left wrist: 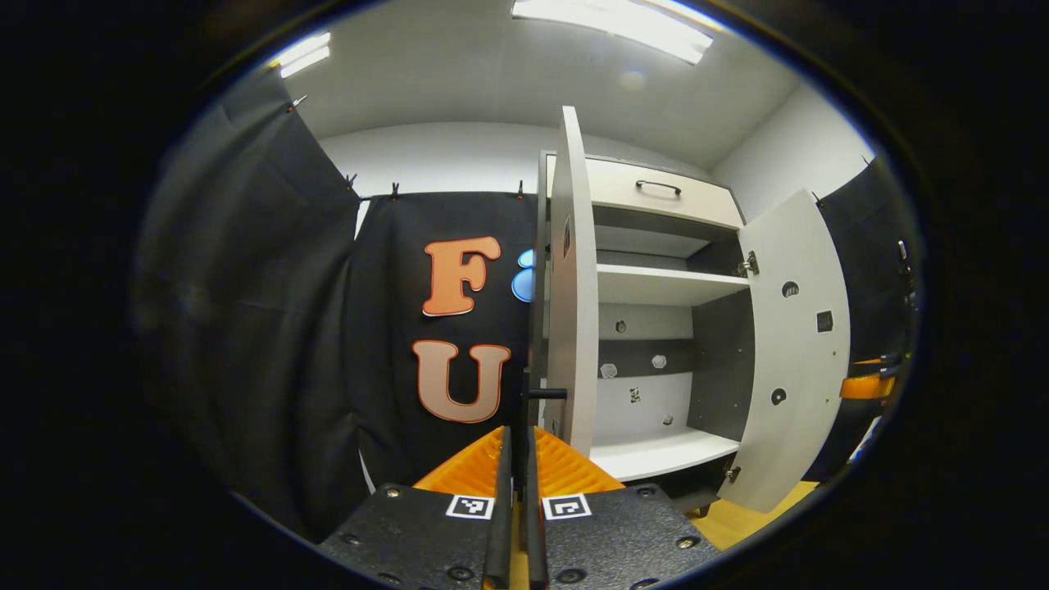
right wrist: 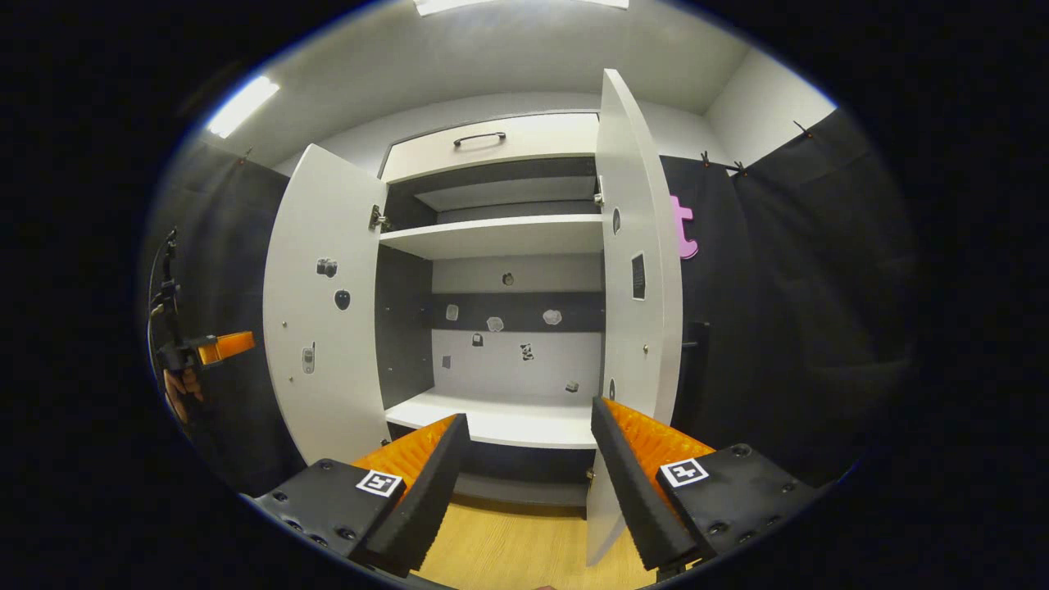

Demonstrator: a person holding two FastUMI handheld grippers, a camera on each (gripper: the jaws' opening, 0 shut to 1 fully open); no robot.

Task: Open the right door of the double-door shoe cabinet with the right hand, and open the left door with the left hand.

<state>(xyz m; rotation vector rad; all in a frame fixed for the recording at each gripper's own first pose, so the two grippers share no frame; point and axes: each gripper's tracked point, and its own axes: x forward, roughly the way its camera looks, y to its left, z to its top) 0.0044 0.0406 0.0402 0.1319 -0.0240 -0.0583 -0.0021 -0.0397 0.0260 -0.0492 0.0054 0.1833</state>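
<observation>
At the cabinet point(right wrist: 492, 246): both doors wide. Left tool point(left wrist: 515, 492) pinching left door's point(left wrist: 571, 279) handle point(left wrist: 547, 394); right tool point(right wrist: 524, 483) spread beside right door point(right wrist: 639, 246). Best to ease left door fully back, then release.

We've got black cloth point(left wrist: 270, 328) hanging all around the booth, clipped up top, white wall point(left wrist: 442, 156) behind it, bright ceiling lights point(left wrist: 610, 24) overhead and a wood floor point(right wrist: 516, 541) underneath.

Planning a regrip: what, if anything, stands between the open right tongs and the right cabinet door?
Nothing visible does: the white right cabinet door's near edge stands just beyond the right tongs, by their right-hand finger.
</observation>
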